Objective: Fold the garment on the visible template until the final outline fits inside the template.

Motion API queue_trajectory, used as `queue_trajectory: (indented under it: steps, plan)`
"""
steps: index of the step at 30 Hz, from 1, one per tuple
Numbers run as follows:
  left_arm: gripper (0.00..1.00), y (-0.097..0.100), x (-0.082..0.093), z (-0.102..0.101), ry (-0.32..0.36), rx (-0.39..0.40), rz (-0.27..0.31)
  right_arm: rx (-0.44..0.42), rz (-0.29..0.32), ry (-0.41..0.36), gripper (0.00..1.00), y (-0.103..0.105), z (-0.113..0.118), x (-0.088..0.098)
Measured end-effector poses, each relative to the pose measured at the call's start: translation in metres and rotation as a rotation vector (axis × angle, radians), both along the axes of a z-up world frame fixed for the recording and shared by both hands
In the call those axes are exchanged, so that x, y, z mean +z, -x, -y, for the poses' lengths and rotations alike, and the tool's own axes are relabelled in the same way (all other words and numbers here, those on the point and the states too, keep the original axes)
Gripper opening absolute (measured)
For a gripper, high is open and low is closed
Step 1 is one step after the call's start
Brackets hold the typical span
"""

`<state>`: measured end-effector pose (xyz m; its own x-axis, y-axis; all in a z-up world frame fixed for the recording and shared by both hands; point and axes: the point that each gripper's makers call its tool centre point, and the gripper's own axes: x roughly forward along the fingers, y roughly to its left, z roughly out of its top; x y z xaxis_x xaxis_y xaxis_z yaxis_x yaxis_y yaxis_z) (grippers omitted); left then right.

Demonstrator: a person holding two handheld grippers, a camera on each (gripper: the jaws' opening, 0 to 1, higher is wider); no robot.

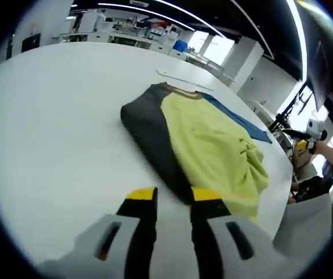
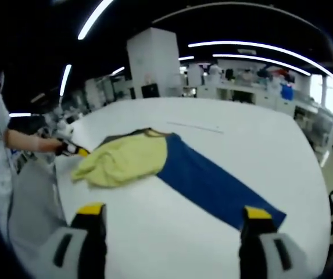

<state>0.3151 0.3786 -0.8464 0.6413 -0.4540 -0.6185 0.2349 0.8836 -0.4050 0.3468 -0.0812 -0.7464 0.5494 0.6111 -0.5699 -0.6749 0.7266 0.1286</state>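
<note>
The yellow-green, dark grey and blue colour-block fabric garment (image 1: pixel 204 139) lies crumpled at the centre of the white round table (image 1: pixel 56 133). A thin outline, possibly the template (image 1: pixel 183 79), is at 12 o'clock beyond it. The left gripper (image 1: pixel 174 203) hovers released just above the grey hem. The right gripper (image 2: pixel 172 224) is spread wide, holding nothing, near the blue panel. Recommended: flatten the bunched yellow-green section before folding; grasp edges, not the middle.
</note>
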Motion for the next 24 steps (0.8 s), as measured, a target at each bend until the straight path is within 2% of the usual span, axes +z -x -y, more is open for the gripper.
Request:
queue_trajectory:
  steps: [2,4,10,16,19,24]
  plan:
    - [0.07,-0.001,-0.003,-0.001,-0.009,0.005,-0.002,0.003,0.001,0.005,0.94,0.001,0.0,-0.001]
    - [0.01,-0.002,-0.004,0.0,0.011,0.013,-0.006,0.004,-0.002,0.011,0.94,0.001,0.002,-0.003]
    - [0.0,-0.007,0.01,0.005,0.031,0.027,0.025,0.001,-0.007,0.007,0.93,0.005,0.0,-0.004]
    - [0.0,-0.017,0.048,0.013,0.094,0.032,0.104,-0.004,-0.01,0.003,0.92,0.007,0.002,-0.005]
    - [0.0,-0.021,0.072,0.022,0.101,0.012,0.15,-0.006,-0.01,0.002,0.92,0.007,0.003,-0.006]
    - [0.0,-0.033,0.097,0.035,0.127,-0.016,0.195,-0.01,-0.013,0.0,0.91,0.008,0.001,-0.006]
